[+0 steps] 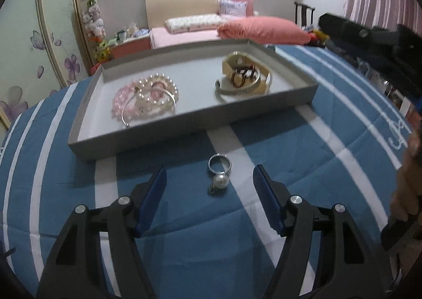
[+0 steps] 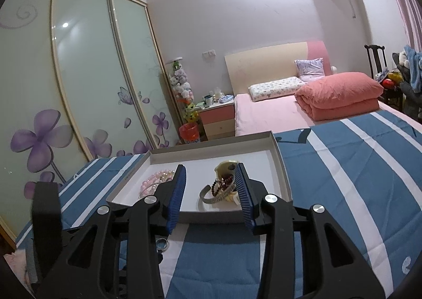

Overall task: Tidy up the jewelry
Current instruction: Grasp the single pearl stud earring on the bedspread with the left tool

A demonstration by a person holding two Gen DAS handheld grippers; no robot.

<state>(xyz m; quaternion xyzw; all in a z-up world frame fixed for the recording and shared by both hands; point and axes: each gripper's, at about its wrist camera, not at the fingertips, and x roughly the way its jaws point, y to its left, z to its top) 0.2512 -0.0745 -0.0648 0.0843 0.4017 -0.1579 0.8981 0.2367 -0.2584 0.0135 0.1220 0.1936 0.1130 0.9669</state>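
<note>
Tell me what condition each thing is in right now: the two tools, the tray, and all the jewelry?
Left tool: open, empty, low over the bedspread.
Right tool: open, empty, raised before the tray.
Tray: lidless, on the bedspread.
Silver ring: outside the tray, between the left tool's fingers.
Pearl earring: beside the ring, also outside.
Pink and pearl bracelets: piled in the tray's left part.
Bangles: heaped in its right part.

A shallow tray lies on a striped bedspread. In the tray, a heap of bead bracelets sits to the left and a small box with bangles to the right, well apart. Before the tray, on the bedspread, lies a ring with a pearl earring touching its near side. Behind the tray are a folded quilt and pillows.
</note>
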